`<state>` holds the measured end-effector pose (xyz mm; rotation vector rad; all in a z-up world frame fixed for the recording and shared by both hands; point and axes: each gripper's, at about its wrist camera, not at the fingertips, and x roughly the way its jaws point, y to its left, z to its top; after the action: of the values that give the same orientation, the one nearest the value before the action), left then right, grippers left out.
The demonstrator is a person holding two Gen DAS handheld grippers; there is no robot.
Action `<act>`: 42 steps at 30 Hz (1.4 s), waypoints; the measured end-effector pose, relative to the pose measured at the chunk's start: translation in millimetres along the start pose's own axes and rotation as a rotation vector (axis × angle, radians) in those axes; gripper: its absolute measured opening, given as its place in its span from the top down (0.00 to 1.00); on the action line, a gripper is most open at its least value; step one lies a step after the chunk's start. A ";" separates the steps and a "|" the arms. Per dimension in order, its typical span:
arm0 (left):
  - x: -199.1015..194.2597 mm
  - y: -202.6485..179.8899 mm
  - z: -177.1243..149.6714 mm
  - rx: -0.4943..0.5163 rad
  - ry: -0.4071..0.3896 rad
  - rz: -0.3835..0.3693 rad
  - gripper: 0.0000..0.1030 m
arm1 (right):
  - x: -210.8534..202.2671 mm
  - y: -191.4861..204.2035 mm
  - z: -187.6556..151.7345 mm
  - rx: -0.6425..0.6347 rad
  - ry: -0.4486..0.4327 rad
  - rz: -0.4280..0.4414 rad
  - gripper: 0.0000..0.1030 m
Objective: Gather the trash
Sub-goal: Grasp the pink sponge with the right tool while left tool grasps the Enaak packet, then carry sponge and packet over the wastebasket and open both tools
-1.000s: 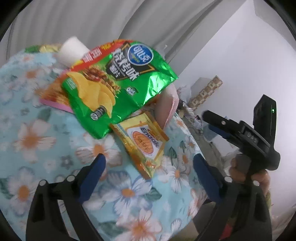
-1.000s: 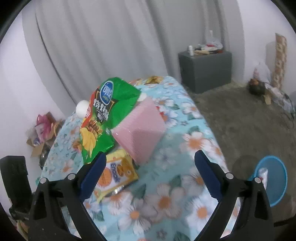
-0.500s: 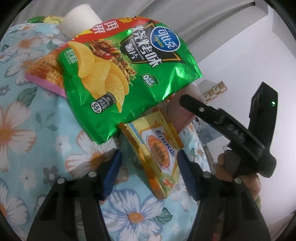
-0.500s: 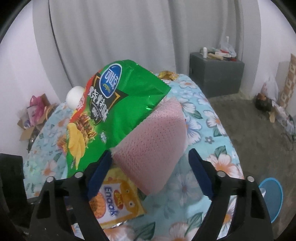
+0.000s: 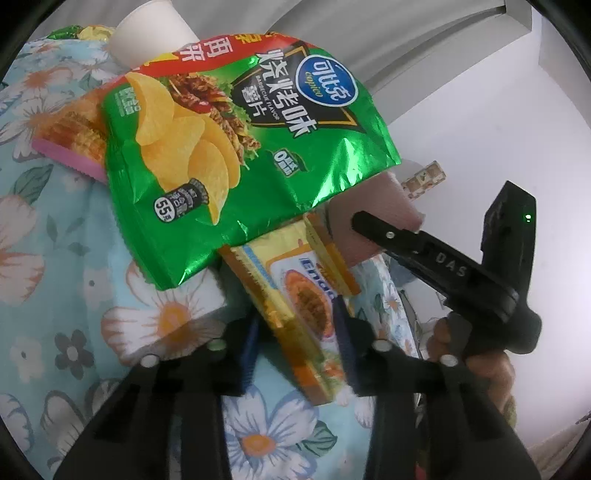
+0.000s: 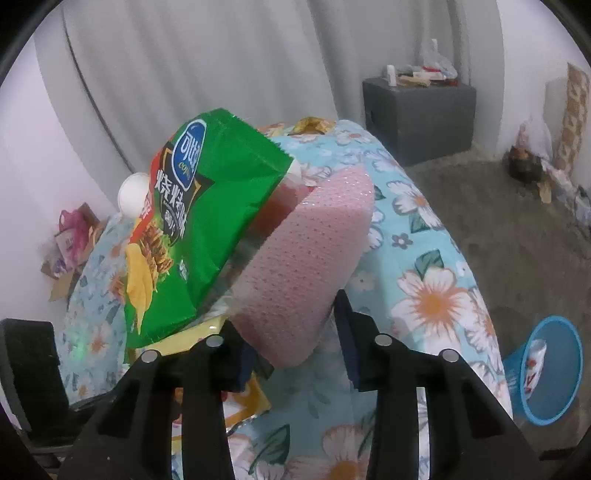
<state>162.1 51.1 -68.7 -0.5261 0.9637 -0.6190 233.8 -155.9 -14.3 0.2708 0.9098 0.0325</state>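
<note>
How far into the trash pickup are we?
Early. The blue bin already holds one wrapper. The left gripper has just been closing around the yellow snack packet, the right gripper around the pink pack. The green chip bag and white cup remain.

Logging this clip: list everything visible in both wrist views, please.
green chip bag: 1, green, on top of the pile
yellow snack packet: 1, yellow-orange, partly under the chip bag
pink pack: 1, pink, beside the chip bag
orange packet: 1, orange with a pink edge, under the chip bag
paper cup: 1, white, behind the pile
gold wrapper: 1, far end of the cloth
floral cloth: 1, light blue, under everything
bin: 1, blue, on the floor
cabinet: 1, grey, by the curtain
left tongs: just closing, pads against the yellow snack packet
right tongs: just closing, pads against the pink pack
hand: 1, holding the right tongs
</note>
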 end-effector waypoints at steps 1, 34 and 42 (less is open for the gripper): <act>2.2 -0.2 -0.5 -0.002 0.005 0.004 0.76 | -1.5 -1.3 -0.2 0.009 0.002 0.002 0.68; -61.4 -53.0 -11.0 0.228 -0.097 0.090 0.89 | -80.5 -48.9 -42.6 0.181 -0.017 0.079 0.72; -66.6 -89.0 -10.7 0.328 -0.132 0.065 0.91 | -112.2 -71.0 -49.9 0.235 -0.085 0.072 0.72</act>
<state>102.5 32.1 23.9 -0.2399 0.7332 -0.6600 119.5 -229.5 26.2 0.5198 0.8190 -0.0192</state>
